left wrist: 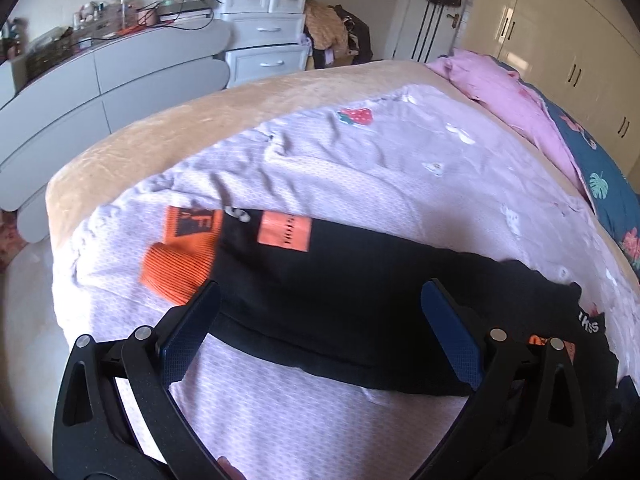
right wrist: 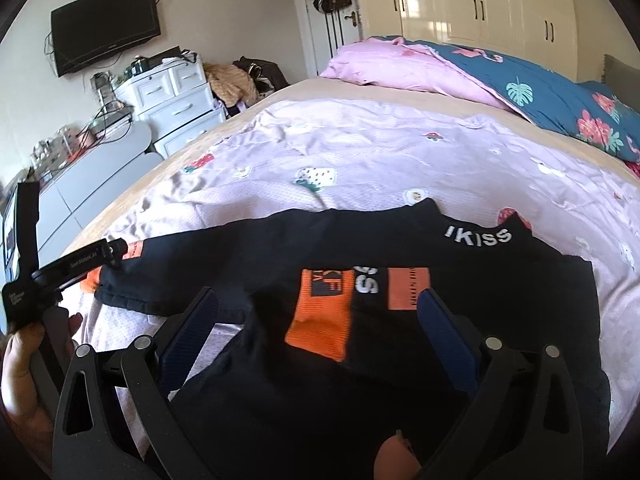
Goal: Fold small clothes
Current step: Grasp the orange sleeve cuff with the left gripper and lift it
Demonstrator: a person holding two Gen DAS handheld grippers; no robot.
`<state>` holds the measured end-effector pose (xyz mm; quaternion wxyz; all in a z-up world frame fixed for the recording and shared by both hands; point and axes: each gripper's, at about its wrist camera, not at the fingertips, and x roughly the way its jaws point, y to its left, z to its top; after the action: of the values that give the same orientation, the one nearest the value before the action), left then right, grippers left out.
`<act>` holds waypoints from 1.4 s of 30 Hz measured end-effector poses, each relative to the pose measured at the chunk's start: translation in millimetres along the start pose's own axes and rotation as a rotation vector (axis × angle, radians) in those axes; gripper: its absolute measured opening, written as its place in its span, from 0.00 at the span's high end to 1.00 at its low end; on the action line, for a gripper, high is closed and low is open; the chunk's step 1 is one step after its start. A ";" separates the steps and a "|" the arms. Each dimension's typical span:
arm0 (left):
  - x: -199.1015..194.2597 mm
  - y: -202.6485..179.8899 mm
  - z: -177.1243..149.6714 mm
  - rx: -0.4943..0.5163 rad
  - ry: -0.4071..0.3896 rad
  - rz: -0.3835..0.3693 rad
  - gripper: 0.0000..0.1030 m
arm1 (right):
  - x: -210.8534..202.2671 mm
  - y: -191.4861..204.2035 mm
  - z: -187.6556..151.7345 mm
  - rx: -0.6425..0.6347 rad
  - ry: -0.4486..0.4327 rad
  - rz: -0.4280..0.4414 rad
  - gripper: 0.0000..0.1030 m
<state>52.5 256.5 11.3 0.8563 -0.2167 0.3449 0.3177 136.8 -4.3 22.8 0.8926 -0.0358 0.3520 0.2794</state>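
The black garment, a small sweatshirt with orange cuffs and orange patches, lies spread on the lilac quilt that covers the bed. In the right wrist view its collar, lettered "IKISS", points away from the camera, one sleeve is folded across the chest so that its orange cuff lies on the body, and the other sleeve extends flat toward the left side of the bed, ending in a second orange cuff. The left gripper hovers over this extended sleeve with its jaws spread wide and nothing between them; whether a fingertip touches the cloth cannot be determined. The right gripper is likewise fully spread and empty, positioned above the lower body of the garment. Judged from its drape and soft creases, the fabric is a light, limp knit: it will not hold shape, will sag from any single pinch point, and may drag the loose quilt with it. The ribbed cuffs and the hem appear thicker and should give the firmest hold. Recommended grasp: pinch the extended sleeve at or just behind its cuff, taking one layer only, and carry it low across the body. Restrain the body near the shoulder to prevent sliding.
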 end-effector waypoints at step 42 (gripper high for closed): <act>47.1 77.6 11.3 -0.156 0.045 0.100 0.48 | 22.5 73.9 -14.3 -0.137 0.062 0.058 0.04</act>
<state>30.2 336.4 -27.2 0.8119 -0.2723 0.3485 0.3809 102.8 64.8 7.2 0.8684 -0.0954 0.3602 0.3272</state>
